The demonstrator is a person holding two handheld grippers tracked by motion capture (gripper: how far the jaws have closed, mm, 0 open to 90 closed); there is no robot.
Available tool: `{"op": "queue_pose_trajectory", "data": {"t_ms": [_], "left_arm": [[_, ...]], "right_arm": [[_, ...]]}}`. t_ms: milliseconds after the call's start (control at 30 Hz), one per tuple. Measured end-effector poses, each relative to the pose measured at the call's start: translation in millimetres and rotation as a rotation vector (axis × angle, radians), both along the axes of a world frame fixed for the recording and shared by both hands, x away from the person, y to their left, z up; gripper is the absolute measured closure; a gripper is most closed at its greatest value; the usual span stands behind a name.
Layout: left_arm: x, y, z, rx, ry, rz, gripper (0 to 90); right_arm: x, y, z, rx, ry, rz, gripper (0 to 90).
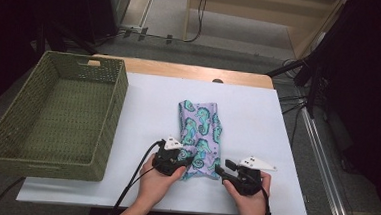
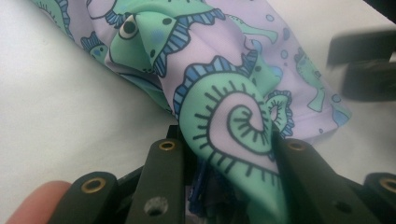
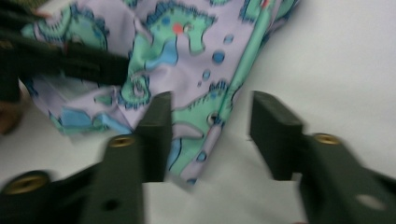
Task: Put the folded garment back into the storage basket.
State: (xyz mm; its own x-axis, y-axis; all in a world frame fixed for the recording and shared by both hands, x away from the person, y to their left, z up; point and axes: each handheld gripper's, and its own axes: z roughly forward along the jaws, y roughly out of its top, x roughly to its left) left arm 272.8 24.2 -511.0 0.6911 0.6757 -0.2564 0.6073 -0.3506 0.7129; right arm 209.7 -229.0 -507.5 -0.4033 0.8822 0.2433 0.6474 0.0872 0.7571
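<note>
— Left gripper view: my left claw [image 2: 229, 154] pinches the seahorse cloth [image 2: 224, 84] at its near corner on the bench [image 2: 60, 107].
— Right claw [image 3: 210, 126]?
— Open, straddling the hem; I judge it may slip off.

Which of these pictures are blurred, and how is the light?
Right gripper view: motion blur smears the cloth and the claw. Left gripper view: cloth sharp, the far claw blurred. High view: table evenly lit, surroundings dark.
</note>
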Motion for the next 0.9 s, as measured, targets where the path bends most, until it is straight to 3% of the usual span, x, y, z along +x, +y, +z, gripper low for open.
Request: {"op": "queue_pose_trajectory", "data": {"t_ms": [267,367,467,567,900], "left_arm": [[-3.9,-1.8,-1.9,0.021,-0.026,0.010,70.9],[-6.0,-3.1,-1.8,0.037,-0.042,0.012,70.9],[-4.6,-1.9,-2.1,0.023,-0.027,0.012,70.9],[-5.8,-3.1,-2.2,0.029,-0.039,0.016,70.9],[-5.3,-2.4,-2.6,0.026,-0.036,0.016,70.9]], "right_arm": [[14.7,-7.2,21.3,0.047,-0.044,-0.002,0.0],[23.4,-8.7,27.3,0.079,-0.055,0.025,0.0],[33.1,-8.8,33.5,0.083,-0.060,0.022,0.0],[41.5,-8.7,38.2,0.081,-0.064,0.015,0.0],[80.1,-10.0,47.7,0.084,-0.036,0.015,3.0]]}}
